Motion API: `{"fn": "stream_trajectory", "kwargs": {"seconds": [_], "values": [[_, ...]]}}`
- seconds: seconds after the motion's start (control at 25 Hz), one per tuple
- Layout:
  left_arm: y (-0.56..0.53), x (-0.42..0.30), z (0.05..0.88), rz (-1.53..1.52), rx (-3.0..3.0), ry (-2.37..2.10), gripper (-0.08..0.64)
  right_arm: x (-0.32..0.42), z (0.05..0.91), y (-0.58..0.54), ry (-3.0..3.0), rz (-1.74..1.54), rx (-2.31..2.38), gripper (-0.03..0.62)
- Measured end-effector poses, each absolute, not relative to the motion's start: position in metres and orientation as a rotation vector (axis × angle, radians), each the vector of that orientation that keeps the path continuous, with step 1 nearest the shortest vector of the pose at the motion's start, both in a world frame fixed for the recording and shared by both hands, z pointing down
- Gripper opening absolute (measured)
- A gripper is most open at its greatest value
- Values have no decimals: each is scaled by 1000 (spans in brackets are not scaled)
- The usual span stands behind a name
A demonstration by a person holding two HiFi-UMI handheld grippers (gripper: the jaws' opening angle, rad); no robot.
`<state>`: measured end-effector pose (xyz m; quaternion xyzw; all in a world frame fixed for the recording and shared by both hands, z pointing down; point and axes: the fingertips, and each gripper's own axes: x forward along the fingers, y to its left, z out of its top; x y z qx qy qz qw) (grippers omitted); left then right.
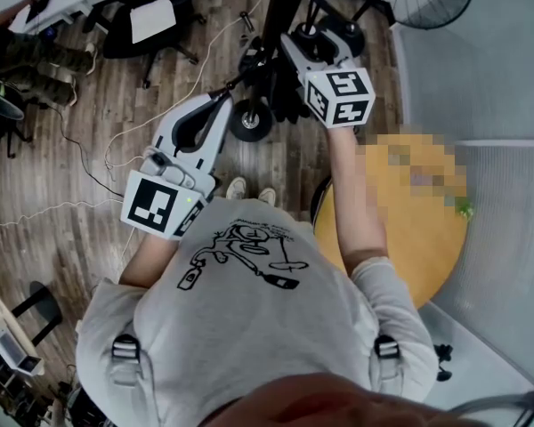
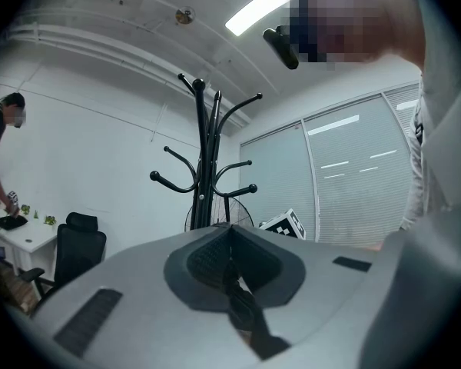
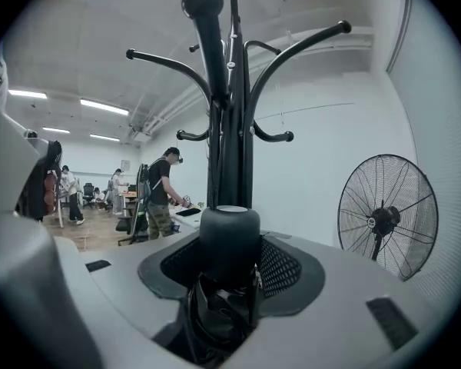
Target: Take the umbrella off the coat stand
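The right gripper (image 3: pixel 230 235) has its fingers closed on the handle of the black umbrella (image 3: pixel 229 254), just on the near side of the coat stand (image 3: pixel 232 129); the left gripper (image 2: pixel 230 231) is held further left, fingers together

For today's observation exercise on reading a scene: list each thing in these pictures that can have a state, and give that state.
Umbrella: folded, gripped upright.
Right gripper: shut on the umbrella.
Left gripper: jaws together.
Coat stand: upright, visible hooks bare.
Fan: standing; running or not, cannot tell.
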<state>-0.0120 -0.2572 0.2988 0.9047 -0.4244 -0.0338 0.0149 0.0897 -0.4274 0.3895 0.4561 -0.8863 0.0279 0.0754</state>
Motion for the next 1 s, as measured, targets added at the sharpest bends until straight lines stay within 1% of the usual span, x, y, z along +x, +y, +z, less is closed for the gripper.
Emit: {"fn": "stream_trajectory", "kwargs": {"seconds": [1.0], "values": [[-252,-6,292,-122,2833,-1310,8,108,340,-401,-2655,-13,1471,216]]}}
